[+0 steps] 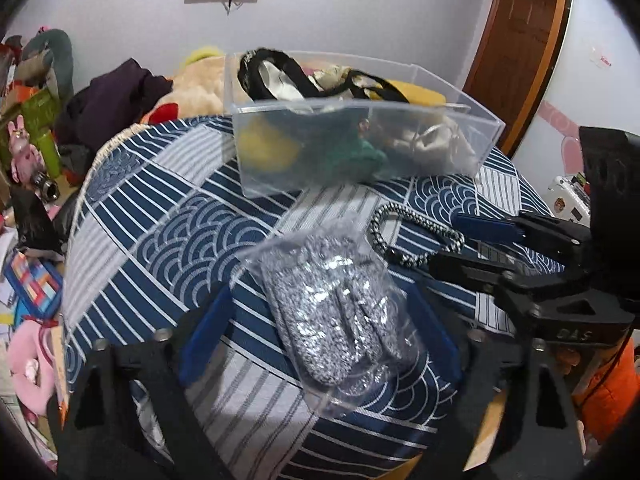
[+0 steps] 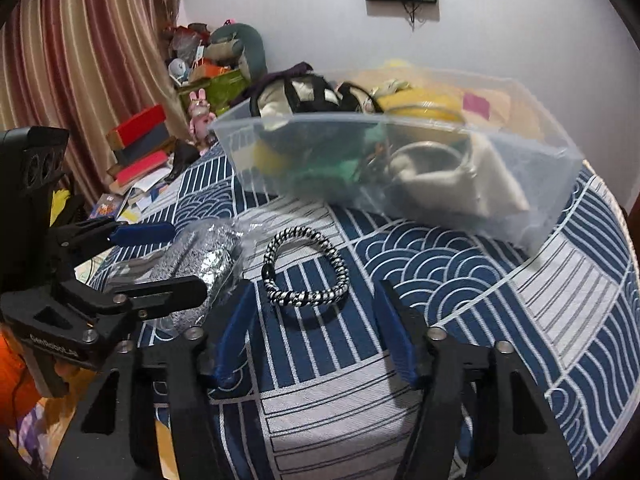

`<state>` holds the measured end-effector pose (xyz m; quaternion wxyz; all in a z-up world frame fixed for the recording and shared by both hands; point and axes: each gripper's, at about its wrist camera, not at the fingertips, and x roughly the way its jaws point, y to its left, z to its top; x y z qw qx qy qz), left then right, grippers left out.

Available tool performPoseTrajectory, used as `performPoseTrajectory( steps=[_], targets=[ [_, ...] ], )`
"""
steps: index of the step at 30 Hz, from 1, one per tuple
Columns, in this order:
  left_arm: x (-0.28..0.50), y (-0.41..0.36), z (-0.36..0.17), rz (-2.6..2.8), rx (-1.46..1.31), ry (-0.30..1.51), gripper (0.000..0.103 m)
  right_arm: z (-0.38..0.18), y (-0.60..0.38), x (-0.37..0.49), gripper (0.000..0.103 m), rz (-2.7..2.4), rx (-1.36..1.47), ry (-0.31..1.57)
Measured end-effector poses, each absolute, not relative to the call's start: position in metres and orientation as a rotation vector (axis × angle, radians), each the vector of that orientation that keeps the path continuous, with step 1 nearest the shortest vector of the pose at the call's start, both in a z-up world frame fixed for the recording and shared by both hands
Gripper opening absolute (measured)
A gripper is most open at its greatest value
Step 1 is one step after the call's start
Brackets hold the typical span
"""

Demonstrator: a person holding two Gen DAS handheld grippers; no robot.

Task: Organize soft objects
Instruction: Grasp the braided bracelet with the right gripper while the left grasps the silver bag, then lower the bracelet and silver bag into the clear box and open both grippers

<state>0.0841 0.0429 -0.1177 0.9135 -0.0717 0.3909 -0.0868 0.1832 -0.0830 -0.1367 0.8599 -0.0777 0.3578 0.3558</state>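
Observation:
A clear plastic bag of grey knitted fabric point(image 1: 336, 312) lies on the blue-and-white patterned cushion point(image 1: 168, 216), between the spread blue fingers of my open left gripper point(image 1: 320, 300). A black-and-white braided band point(image 2: 306, 268) lies just ahead of my open right gripper point(image 2: 316, 304), between its fingertips. The band also shows in the left wrist view point(image 1: 416, 240), with the right gripper point(image 1: 468, 240) beside it. A clear plastic bin point(image 1: 360, 136) holding several soft items stands at the far side; it also shows in the right wrist view point(image 2: 400, 152). The bag also shows in the right wrist view point(image 2: 200, 264).
Plush toys and dark clothes point(image 1: 120, 92) pile behind the cushion on the left. Books and boxes point(image 2: 140, 148) stack near a striped curtain point(image 2: 80, 60). A wooden door point(image 1: 520, 40) stands at the right. Clutter lies on the floor point(image 1: 32, 280) to the left.

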Motion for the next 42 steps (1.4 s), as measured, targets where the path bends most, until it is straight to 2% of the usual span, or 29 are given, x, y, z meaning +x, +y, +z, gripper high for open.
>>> performPoseTrajectory(
  steps=[2,4,7,10,13,25,34,42],
  targets=[
    [0.084,0.042,-0.121,-0.194,-0.154,0.809,0.071,-0.139,-0.082,0.178,0.043,0.742,-0.176,0.744],
    [0.083,0.039,-0.122,-0.191,-0.140,0.796,0.064,-0.139,-0.081,0.177,0.029,0.745,-0.184,0.741],
    [0.081,0.035,-0.123,-0.199,-0.122,0.785,0.051,-0.140,-0.081,0.177,0.019,0.739,-0.190,0.731],
    [0.079,0.033,-0.121,-0.199,-0.106,0.775,0.036,-0.139,-0.082,0.178,0.015,0.739,-0.179,0.725],
    [0.078,0.034,-0.116,-0.202,-0.114,0.759,0.030,-0.137,-0.086,0.176,0.014,0.741,-0.165,0.713],
    [0.074,0.038,-0.062,-0.187,-0.092,0.601,0.029,-0.092,-0.117,0.171,0.014,0.700,-0.104,0.577],
    [0.105,0.037,-0.017,-0.183,-0.096,0.481,0.029,-0.057,-0.130,0.184,0.014,0.622,-0.056,0.462],
    [0.144,0.035,-0.011,-0.168,-0.103,0.472,0.029,-0.053,-0.129,0.216,0.014,0.545,-0.040,0.460]
  ],
)
